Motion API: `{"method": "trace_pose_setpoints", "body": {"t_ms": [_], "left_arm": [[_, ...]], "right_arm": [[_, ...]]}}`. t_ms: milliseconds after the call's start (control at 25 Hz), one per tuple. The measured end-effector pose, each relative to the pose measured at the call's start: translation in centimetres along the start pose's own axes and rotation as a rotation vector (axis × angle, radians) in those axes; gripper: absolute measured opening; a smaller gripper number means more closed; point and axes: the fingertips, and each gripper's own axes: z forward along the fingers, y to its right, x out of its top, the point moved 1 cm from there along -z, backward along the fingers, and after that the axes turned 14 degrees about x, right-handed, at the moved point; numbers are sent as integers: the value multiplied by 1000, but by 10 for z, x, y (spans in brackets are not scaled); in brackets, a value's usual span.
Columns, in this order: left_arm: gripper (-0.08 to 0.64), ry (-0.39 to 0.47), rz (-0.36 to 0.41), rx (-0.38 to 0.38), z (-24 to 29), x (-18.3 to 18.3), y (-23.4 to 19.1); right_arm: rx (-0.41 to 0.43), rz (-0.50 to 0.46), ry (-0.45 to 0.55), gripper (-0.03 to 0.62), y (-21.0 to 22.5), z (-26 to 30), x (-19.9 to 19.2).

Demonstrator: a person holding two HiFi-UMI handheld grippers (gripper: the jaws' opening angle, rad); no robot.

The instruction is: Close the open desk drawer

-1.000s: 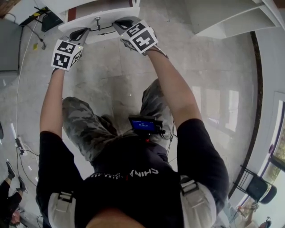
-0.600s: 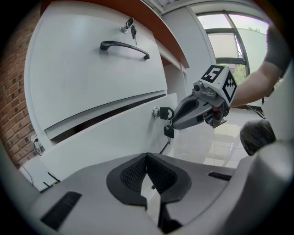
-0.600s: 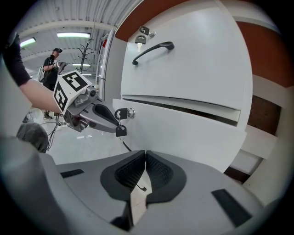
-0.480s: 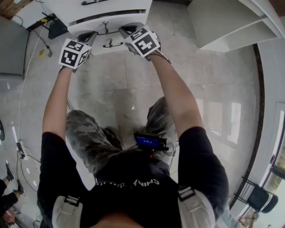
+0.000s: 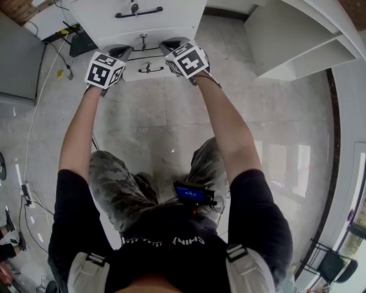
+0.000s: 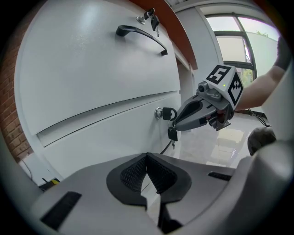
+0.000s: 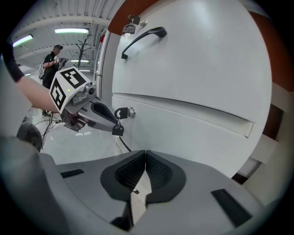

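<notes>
1. Left gripper (image 6: 147, 159): the jaws are pressed together with nothing between them. Their tips rest against the white front of the lower drawer (image 6: 105, 137).
2. Right gripper (image 7: 145, 158): its jaws are also pressed together and hold nothing. Their tips bear on the same drawer front, beside the left jaws.
3. Lower drawer: its front stands directly ahead of both pairs of jaws. Only a narrow dark seam separates it from the front above. Whether it is fully home cannot be told, and its inside is not visible from any view.
4. Lock (image 6: 160, 112): it is set in the lower drawer front, between the two pairs of jaws and just above their tips. A key sits in it, and a second key (image 6: 172, 134) hangs below on a ring.
5. Lower handle (image 5: 150, 68): a dark bar on the same front, between the two grippers in the head view.
6. Upper drawer (image 6: 92, 69): it lies above both pairs of jaws and its front is closed over its contents. It carries a black bar handle (image 6: 140, 36) and its own keyed lock (image 6: 148, 16).
7. Desk (image 7: 131, 11): a brown top board runs above the upper drawer, farthest from the jaws.
8. Person (image 7: 52, 59): stands far to the left of the right jaws, in the background.
</notes>
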Motion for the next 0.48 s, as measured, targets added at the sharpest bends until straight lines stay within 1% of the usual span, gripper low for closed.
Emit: {"method": "trace_pose_setpoints", "body": {"t_ms": [240, 480], "left_arm": [[11, -15, 8, 7, 3, 0, -2], [12, -34, 1, 29, 2, -4, -2]], "right_arm": [[-6, 14, 5, 15, 5, 3, -1], [-22, 23, -19, 15, 1, 4, -2]]}}
